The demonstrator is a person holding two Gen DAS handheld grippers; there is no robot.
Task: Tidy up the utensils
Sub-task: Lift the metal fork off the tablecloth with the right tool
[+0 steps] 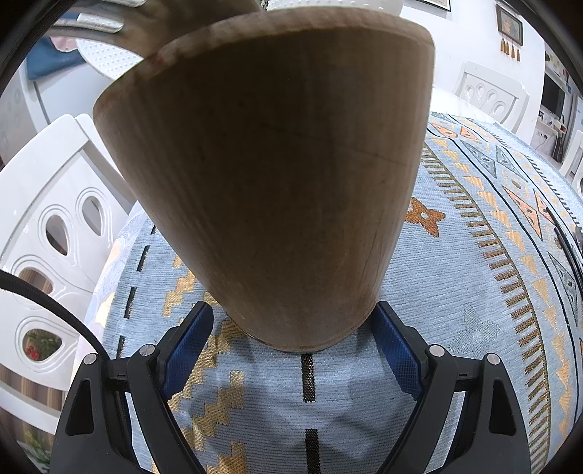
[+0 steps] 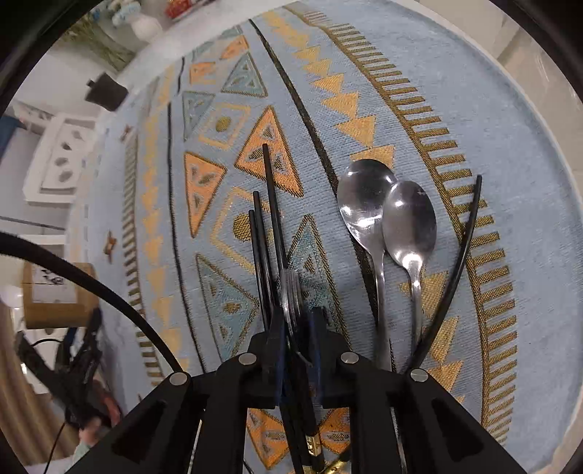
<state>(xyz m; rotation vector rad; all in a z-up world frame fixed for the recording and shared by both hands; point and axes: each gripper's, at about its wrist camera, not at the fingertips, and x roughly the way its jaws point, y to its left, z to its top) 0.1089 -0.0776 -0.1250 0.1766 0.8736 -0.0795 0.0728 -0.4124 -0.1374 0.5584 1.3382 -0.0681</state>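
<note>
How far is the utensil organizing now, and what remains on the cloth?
Done: a fork already stands in the wooden holder, which the left gripper brackets. In hand: the right gripper is nearly shut around another fork on the cloth. Left: two spoons, three black chopsticks together and a fourth chopstick apart.

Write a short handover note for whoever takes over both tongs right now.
Left tongs: clamped on the base of the wooden holder, which stands tilted on the tablecloth.
Right tongs: nearly shut around a fork; grip uncertain, image blurred.
On the cloth: two spoons, black chopsticks left of them, one right.
Done: one utensil visible at the holder's rim.
Left: fork, spoons, chopsticks.
</note>
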